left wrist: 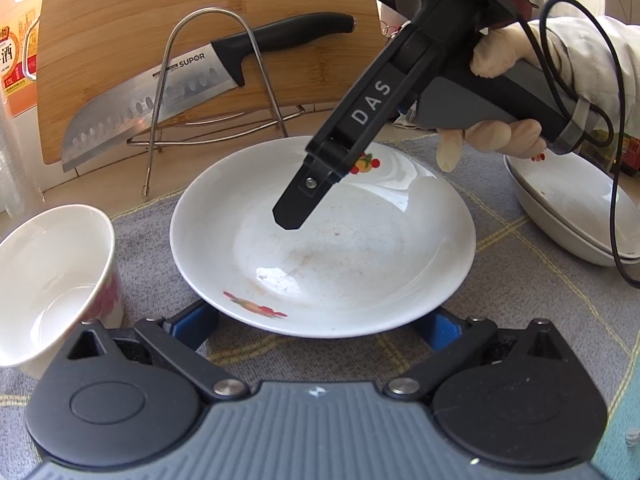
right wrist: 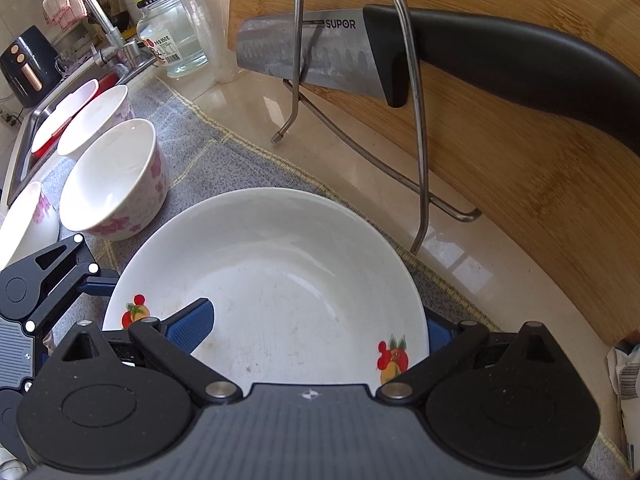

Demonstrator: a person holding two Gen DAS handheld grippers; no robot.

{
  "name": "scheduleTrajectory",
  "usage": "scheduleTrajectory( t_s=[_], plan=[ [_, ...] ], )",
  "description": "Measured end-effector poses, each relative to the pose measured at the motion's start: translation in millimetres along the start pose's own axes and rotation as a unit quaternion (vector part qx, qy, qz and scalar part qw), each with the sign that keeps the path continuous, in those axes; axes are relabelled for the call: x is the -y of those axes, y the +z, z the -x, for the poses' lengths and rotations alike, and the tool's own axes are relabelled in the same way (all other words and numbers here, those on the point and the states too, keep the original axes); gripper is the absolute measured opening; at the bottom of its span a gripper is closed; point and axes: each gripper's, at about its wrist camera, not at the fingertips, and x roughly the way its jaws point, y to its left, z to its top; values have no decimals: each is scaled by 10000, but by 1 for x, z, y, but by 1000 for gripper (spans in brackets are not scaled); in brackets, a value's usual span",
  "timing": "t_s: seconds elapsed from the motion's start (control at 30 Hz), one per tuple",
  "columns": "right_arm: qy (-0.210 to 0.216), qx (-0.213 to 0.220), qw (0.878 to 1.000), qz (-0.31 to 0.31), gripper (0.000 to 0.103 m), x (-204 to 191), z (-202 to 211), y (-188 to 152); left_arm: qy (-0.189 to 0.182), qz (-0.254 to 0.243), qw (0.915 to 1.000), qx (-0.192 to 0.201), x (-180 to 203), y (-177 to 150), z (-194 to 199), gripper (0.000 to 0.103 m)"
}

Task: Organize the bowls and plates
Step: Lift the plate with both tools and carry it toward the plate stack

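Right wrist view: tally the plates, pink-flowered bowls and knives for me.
Fruit-print plate: 1
Pink-flowered bowls: 3
Knife: 1
Total: 5

The plate [left wrist: 324, 236] is white with red-and-orange fruit motifs on its rim. The near bowl [right wrist: 114, 180] is white with pink blossoms (the far ones match). The cloth [left wrist: 500, 216] is grey with yellow lines; the knife [left wrist: 192, 84] is black-handled.
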Motion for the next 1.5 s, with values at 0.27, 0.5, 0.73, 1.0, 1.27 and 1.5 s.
scheduleTrajectory(
  t_s=[0.27, 0.5, 0.73, 1.0, 1.27, 1.5],
  plan=[
    [88, 49, 9999, -35, 102, 3, 3, 1, -36, -72, 10000, 16, 0, 0, 1, 101],
    [93, 32, 9999, -46, 101, 4, 4, 0, -81, -121, 9999, 16, 1, 1, 0, 101],
    [93, 76, 9999, -51, 101, 4, 2, 2, -95, -136, 9999, 17, 0, 1, 0, 101],
    [112, 83, 9998, -118, 100, 5, 6, -2, -114, -202, 9997, -32, 1, 3, 1, 101],
    [149, 34, 9998, -147, 100, -2, 10, -7, -130, -313, 9994, -106, 4, 1, 5, 101],
    [191, 13, 9996, -214, 100, -8, 15, -12, -183, -298, 9993, -115, 6, 0, 13, 101]
  ],
)
